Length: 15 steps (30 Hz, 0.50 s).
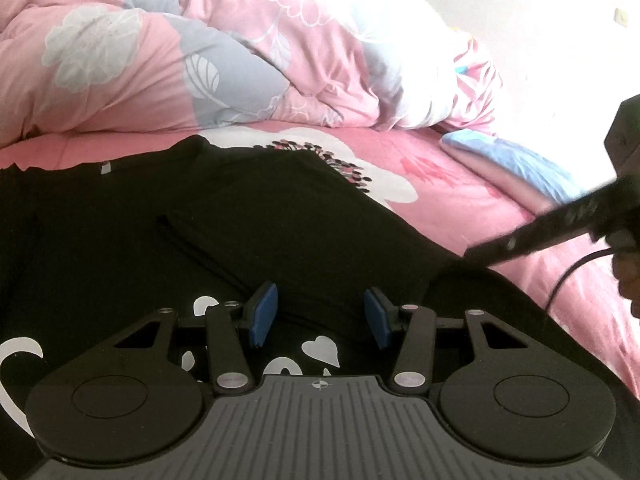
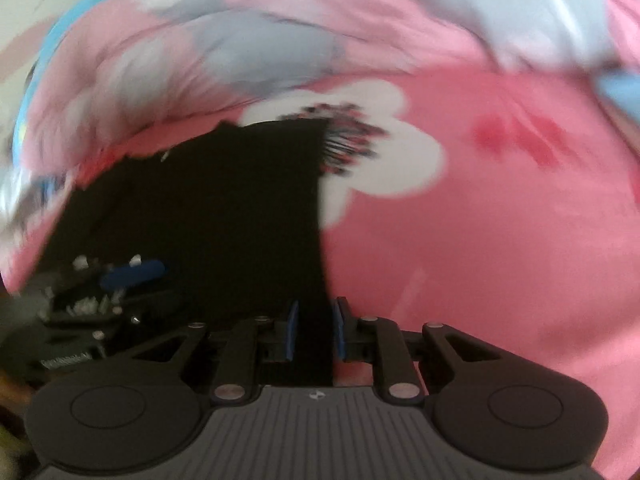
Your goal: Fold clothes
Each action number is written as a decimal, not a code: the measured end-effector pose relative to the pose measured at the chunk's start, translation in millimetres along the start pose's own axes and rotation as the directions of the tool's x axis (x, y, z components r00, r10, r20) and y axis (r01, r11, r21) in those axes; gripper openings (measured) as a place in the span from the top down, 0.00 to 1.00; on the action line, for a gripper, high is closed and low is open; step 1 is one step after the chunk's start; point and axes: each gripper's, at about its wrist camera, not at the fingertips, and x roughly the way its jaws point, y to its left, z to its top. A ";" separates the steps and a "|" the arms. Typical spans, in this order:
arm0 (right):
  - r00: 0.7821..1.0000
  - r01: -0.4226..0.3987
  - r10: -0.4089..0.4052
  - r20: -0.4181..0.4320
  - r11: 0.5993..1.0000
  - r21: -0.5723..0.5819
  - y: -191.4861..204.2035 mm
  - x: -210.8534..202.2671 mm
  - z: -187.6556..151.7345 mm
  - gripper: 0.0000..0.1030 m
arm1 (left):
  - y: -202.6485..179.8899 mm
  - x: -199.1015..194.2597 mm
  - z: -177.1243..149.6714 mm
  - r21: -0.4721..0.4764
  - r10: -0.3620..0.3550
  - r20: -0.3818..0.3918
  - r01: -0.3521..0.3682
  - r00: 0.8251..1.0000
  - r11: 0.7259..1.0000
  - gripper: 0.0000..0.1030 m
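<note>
Left gripper [image 1: 321, 316] hangs half-open over the near part of the black shirt [image 1: 256, 224], gripping nothing. Right gripper [image 2: 314, 330], jaws narrow and apparently empty, sits at the shirt's right edge on the pink bedsheet [image 2: 500, 240]. Shirt's long axis runs near-to-far; right is nearer that edge.

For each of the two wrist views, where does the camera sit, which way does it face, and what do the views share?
Left wrist: on the left hand-held gripper, looking down across the black garment toward the pink floral duvet; its blue pads stand apart, and the right hand-held gripper enters at the right edge.
Right wrist: on the right hand-held gripper, blurred, facing the garment's right edge and the pink bedsheet; the left hand-held gripper shows at lower left.
Shared: garment, duvet, the sheet's white flower print.
</note>
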 end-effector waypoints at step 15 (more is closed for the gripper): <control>0.991 -0.133 0.129 0.030 0.973 0.188 -1.9 -12.5 -50.3 0.81 | 7.9 -3.9 2.6 -0.057 -0.037 0.009 0.037 0.999 0.998 0.50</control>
